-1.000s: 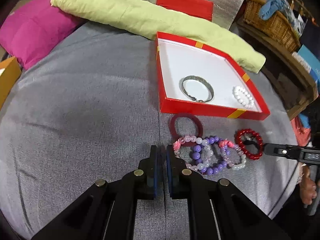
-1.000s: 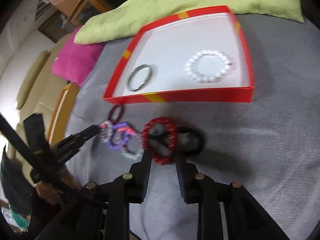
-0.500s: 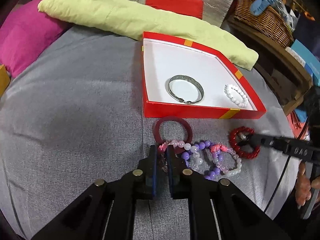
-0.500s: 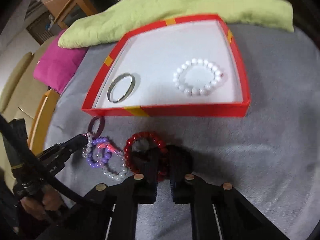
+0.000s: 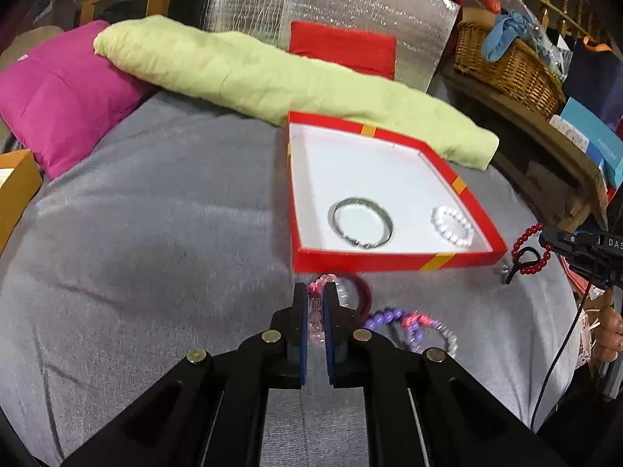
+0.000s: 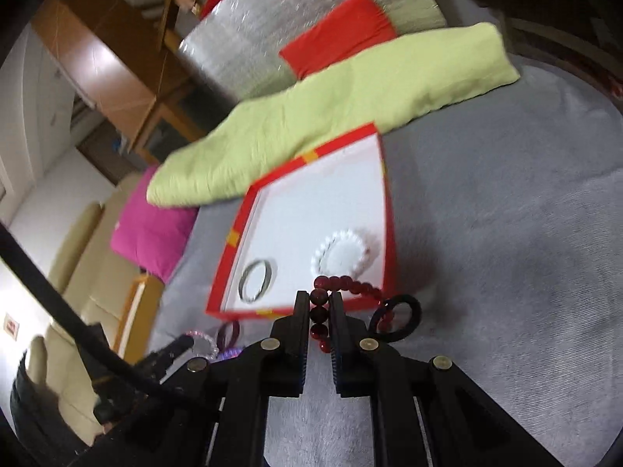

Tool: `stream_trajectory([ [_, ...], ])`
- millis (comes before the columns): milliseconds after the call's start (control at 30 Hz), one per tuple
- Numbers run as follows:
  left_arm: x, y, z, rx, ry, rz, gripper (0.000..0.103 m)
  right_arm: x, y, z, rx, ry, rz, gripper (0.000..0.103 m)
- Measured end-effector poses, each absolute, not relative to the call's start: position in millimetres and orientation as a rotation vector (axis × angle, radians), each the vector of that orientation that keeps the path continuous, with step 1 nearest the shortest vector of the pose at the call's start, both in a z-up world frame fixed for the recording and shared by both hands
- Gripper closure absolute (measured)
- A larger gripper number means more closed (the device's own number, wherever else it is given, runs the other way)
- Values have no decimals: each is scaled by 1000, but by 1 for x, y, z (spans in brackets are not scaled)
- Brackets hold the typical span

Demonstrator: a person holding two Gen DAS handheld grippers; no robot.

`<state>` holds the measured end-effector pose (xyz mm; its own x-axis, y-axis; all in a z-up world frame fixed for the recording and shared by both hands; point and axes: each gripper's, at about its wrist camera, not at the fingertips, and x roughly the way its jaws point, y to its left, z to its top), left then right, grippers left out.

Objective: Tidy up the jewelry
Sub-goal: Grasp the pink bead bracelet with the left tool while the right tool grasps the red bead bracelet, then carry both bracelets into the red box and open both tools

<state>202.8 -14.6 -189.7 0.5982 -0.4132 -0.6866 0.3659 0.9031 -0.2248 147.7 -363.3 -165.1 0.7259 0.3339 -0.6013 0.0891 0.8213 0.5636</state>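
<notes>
A red box [image 5: 393,262] with a white floor lies on the grey cloth; it also shows in the right wrist view [image 6: 229,272]. It holds a silver bangle [image 5: 363,228] and a white bead bracelet [image 5: 453,227]. My left gripper [image 5: 314,292] is shut on a pink bead bracelet [image 5: 316,311], lifted just in front of the box. My right gripper [image 6: 320,300] is shut on a red bead bracelet [image 6: 342,286] and holds it above the box's near edge. A black ring [image 6: 397,319] hangs from the red beads. A dark red ring [image 5: 360,286] and purple beads [image 5: 393,321] lie on the cloth.
A long green cushion [image 5: 272,78] lies behind the box, a magenta pillow [image 5: 58,97] at the far left. A silver foil panel [image 5: 350,4] and a red cushion [image 5: 342,48] stand at the back. A wicker basket [image 5: 506,62] sits on a wooden shelf at right.
Both grippers have closed on bracelets and lifted them off the cloth. The right one rose toward the box with the red beads; the left one raised the pink beads.
</notes>
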Motion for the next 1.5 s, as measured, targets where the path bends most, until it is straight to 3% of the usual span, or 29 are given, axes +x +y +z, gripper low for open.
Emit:
stream_trajectory([
  [300,199,-41,-186,-12,794,-469,95,137,-362,-146,680,657,323,92],
  [500,199,-43,-184,-22,790,-460,95,141,-347,-153,638,726,395,92],
  [1500,196,-79,-159,-44,725,-560,95,155,-355,-148,725,654,346,92],
])
